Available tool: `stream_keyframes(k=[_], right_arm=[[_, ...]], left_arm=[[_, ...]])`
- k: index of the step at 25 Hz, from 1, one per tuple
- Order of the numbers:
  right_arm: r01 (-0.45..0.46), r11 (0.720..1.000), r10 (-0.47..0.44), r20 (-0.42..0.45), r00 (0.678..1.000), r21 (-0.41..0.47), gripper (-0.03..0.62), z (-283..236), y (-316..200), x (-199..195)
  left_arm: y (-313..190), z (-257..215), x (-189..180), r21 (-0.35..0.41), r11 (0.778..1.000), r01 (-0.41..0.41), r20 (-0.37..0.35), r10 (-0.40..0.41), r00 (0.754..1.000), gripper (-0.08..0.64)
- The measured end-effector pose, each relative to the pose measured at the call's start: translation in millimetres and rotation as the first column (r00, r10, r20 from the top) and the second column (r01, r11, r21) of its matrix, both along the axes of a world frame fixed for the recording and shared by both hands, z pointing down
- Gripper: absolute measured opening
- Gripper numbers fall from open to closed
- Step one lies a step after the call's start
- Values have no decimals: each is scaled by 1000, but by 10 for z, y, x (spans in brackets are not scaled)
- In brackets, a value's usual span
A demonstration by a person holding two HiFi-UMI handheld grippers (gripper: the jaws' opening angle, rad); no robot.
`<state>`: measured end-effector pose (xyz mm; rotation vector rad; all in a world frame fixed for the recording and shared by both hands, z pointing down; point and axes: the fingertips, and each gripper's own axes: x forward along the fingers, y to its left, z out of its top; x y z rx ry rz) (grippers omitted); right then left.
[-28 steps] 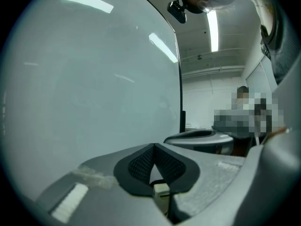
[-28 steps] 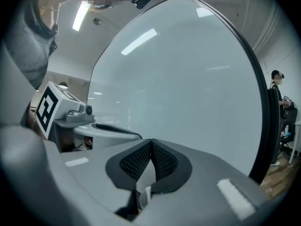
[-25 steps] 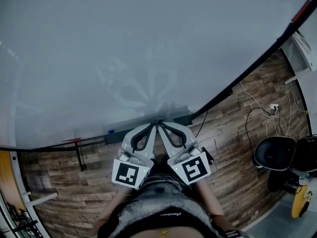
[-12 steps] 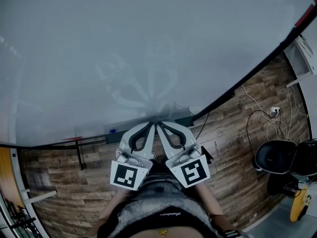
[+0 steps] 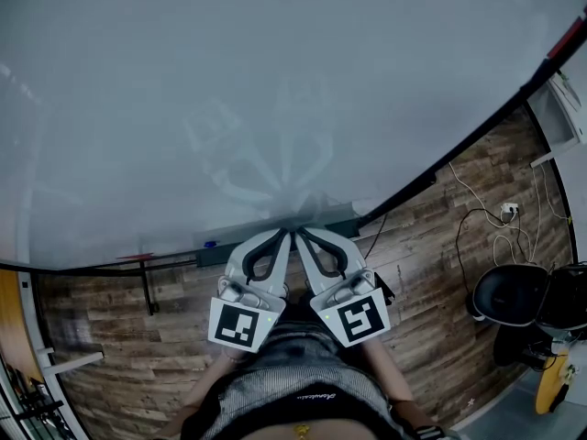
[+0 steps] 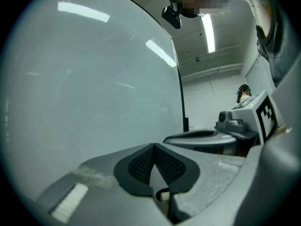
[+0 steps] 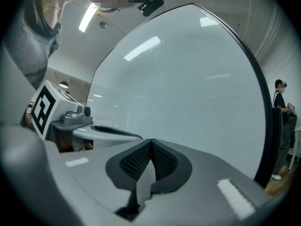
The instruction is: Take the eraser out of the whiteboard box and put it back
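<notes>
Moved next to nothing since 1 second ago. Head view: keeps left gripper [image 5: 282, 235] and right gripper [image 5: 299, 235] parked side by side as before, tips nearly touching, right at the dark box [image 5: 337, 222] along the lower edge of the whiteboard [image 5: 275, 81]. Means no headway on the task in that second; reads as a pause with the take-out not yet begun. Cannot pick out the eraser here: perhaps in the box behind the tips, perhaps too small to tell. Shows a blue bit [image 5: 208, 243] and a red bit [image 5: 133, 258] further left along the same edge.

Left gripper view: shows the jaws of the left gripper [image 6: 154, 148] pressed pad to pad, nothing between. Looks along the whiteboard on the left, with the right gripper [image 6: 207, 136] just beside on the right. No eraser in sight.

Right gripper view: same story, jaws of the right gripper [image 7: 150, 143] closed tight and empty, left gripper [image 7: 110, 132] just beside. Again no eraser. Calls for opening 1 pair of jaws before any grasp.
</notes>
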<state>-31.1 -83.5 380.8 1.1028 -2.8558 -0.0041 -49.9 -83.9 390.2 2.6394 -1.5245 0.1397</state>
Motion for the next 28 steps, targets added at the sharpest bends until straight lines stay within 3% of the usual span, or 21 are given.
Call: stream_keyframes(k=[28], right_arm=[[7,1000,-8,-42,999,-16,2,79,-29,-8]], left_arm=[[-8,59,-12,-7,1000,1,8,-1,1000,0]])
